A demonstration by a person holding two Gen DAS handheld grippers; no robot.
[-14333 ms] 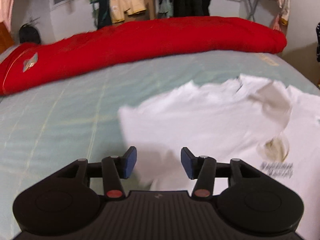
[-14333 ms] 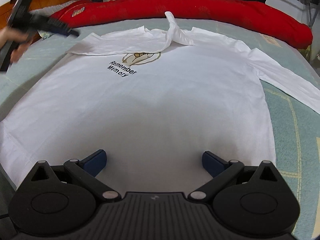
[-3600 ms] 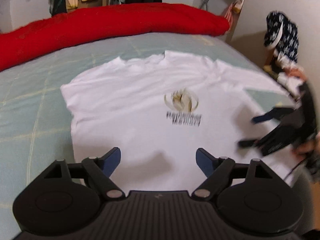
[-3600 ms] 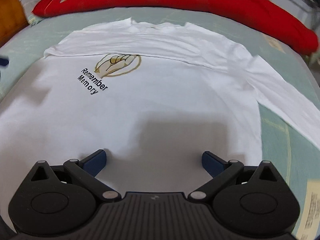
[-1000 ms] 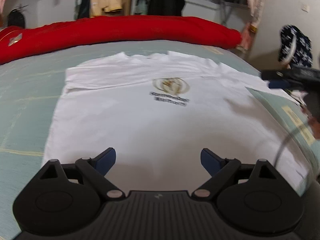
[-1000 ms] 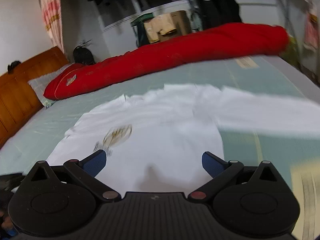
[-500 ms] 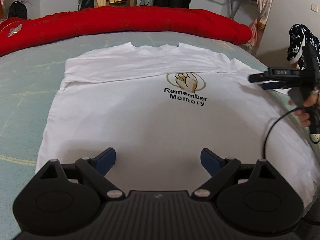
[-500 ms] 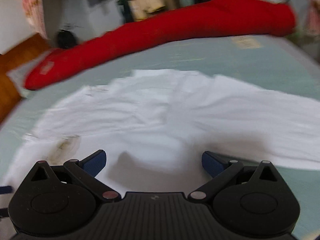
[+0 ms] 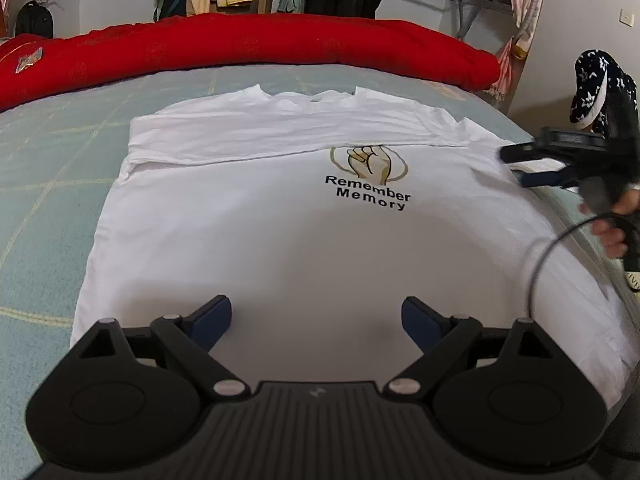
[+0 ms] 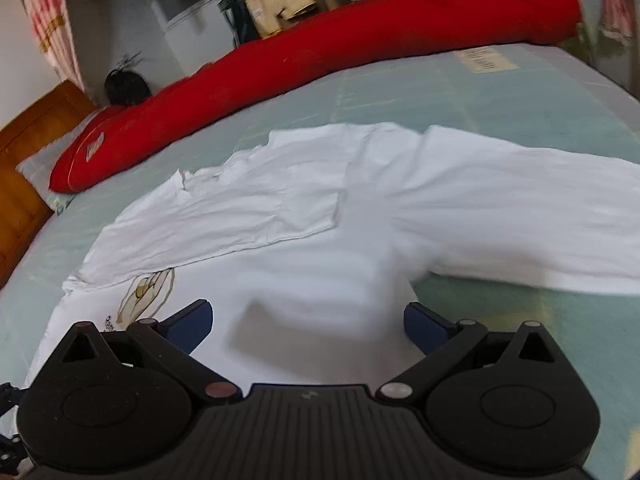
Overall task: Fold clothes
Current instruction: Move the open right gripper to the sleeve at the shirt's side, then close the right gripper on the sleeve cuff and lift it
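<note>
since a moment ago the right gripper [image 10: 306, 322], spread wide and empty like the left gripper [image 9: 316, 320], has been swung toward the unfolded sleeve [image 10: 520, 216] of the white shirt [image 9: 280, 232] near the bed's [image 9: 48, 152] right edge, best pinched at the cuff.

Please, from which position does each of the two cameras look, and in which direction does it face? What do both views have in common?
Left wrist: sits on the left gripper near the hem of the white shirt, looking up the shirt toward the red quilt; jaws open; the right gripper and a hand show at right.
Right wrist: sits on the right gripper above the shirt's right shoulder, facing its spread sleeve and the quilt; jaws open.
Shared: shirt, printed logo, quilt, green bed.
</note>
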